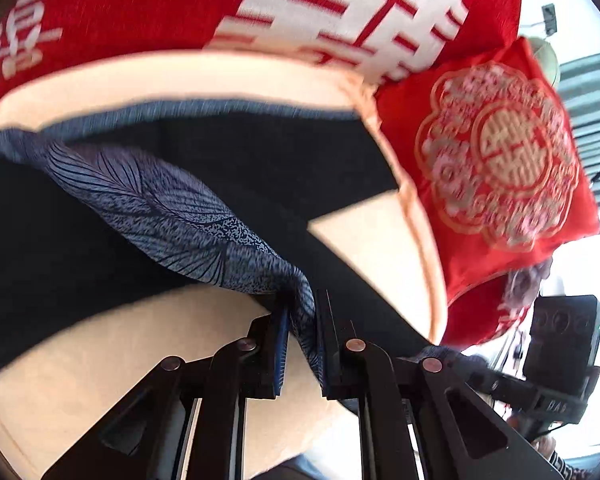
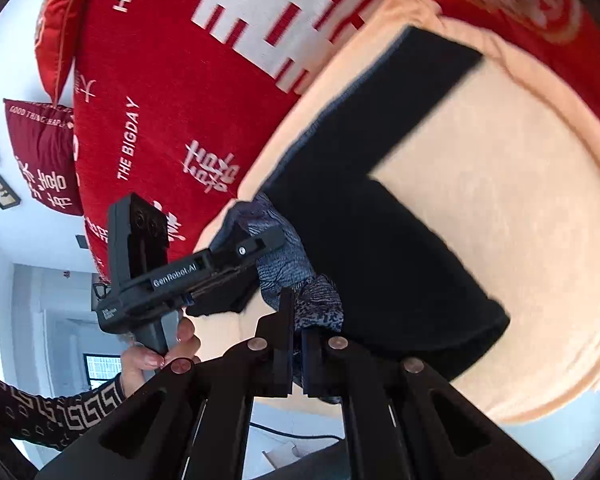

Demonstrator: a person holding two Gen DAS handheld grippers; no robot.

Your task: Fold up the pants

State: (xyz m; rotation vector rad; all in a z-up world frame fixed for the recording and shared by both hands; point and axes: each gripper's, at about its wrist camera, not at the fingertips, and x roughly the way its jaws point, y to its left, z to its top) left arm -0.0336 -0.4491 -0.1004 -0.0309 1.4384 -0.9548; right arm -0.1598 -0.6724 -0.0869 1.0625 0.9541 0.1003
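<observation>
On cushion (image 1: 380,240): both grippers' jaws clamped on pants (image 1: 172,208) fabric.

We saw both fisheye views bend hard at the edges, with dark corners around the round frame. Daylight came from bright, washed-out windows (image 1: 588,112) at the rim. The red cushion (image 1: 488,156) and cream seat (image 2: 500,200) were smeared by motion blur. The dark pants (image 2: 380,240) read as near-black, perhaps underexposed, with folds lost.

black pants (image 1: 228,184), blue feather-print waistband (image 1: 172,216), red cushions (image 1: 496,160)
</observation>
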